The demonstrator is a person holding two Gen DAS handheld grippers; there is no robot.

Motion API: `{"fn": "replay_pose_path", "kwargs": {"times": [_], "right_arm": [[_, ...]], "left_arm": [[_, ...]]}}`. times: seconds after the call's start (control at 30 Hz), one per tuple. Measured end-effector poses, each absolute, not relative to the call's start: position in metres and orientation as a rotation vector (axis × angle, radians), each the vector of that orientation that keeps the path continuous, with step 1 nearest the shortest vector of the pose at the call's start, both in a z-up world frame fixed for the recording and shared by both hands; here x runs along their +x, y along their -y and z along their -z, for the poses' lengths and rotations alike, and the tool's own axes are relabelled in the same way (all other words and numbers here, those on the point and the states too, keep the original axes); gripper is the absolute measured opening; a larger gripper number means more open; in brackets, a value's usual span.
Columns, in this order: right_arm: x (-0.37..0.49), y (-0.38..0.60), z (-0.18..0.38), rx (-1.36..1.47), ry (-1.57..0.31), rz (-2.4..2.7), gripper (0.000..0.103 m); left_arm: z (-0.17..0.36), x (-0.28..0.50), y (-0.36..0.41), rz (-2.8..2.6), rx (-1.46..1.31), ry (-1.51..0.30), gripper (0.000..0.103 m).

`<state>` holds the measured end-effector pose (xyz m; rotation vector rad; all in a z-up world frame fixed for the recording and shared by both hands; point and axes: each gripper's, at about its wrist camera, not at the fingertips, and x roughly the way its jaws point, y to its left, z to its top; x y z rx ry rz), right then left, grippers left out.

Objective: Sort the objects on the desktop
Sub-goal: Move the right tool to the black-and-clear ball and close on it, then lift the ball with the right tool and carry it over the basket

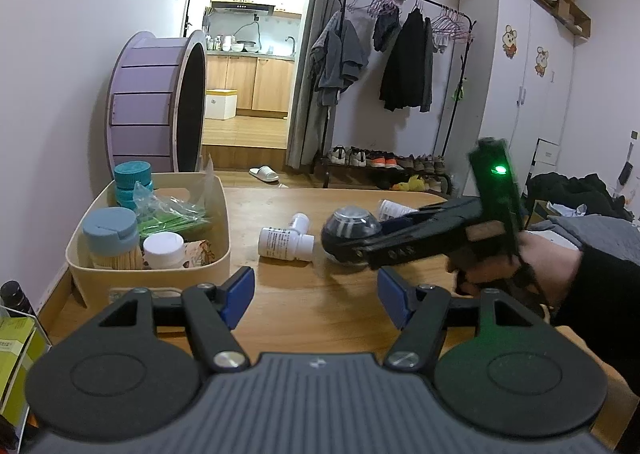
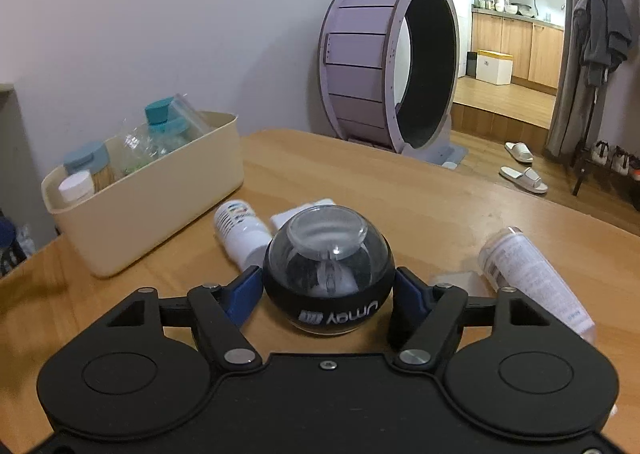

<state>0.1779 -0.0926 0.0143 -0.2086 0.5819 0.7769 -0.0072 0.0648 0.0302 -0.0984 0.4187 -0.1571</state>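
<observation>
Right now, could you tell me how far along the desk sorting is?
Done: the cream bin already holds blue-capped jars and packets. In hand: the right gripper brackets the black gyro ball, pads at its sides. Left: two white bottles beside it and a tube lie on the table. The left gripper is open and empty.

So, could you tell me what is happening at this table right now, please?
A person is sorting small things on a wooden table into a cream bin, using a handheld gripper in each hand. The right gripper has its blue pads against the sides of a black wrist-trainer ball that sits on the table. The left gripper hangs open and empty in front of the bin. Two white bottles and a white tube lie loose on the table; the bin already holds jars and packets.
</observation>
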Motion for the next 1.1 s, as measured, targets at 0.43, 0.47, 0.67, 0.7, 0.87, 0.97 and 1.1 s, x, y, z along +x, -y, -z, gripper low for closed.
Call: {"fn": "replay_pose_path", "kwargs": {"times": [0.43,0.47,0.67,0.7,0.87,0.97,1.1], "right_arm": [[0.098,0.131,-0.043,-0.225,-0.512,-0.776,0.054],[0.095,0.131,-0.045,-0.23,-0.504,-0.773,0.048],[0.087,0.137,-0.054,-0.211,-0.529,-0.784,0.048],[0.084,0.139,-0.054,-0.208,-0.528,-0.787,0.049],[0.075,0.153,-0.053,-0.19,-0.532,-0.782,0.052],[0.072,0.161,-0.05,-0.174,-0.556,-0.793,0.058],[0.062,0.167,-0.044,-0.186,-0.564,-0.788,0.061]], "left_arm": [[-0.031,-0.015,-0.064,0.156,-0.089,-0.412,0.067],[-0.03,-0.015,-0.064,0.156,-0.084,-0.414,0.067],[-0.027,-0.015,-0.057,0.203,-0.059,-0.429,0.067],[-0.026,-0.014,-0.056,0.208,-0.056,-0.435,0.067],[-0.021,-0.01,-0.048,0.227,-0.041,-0.455,0.067],[-0.019,-0.01,-0.043,0.237,-0.033,-0.461,0.067],[-0.016,-0.01,-0.039,0.25,-0.03,-0.469,0.067]]}}
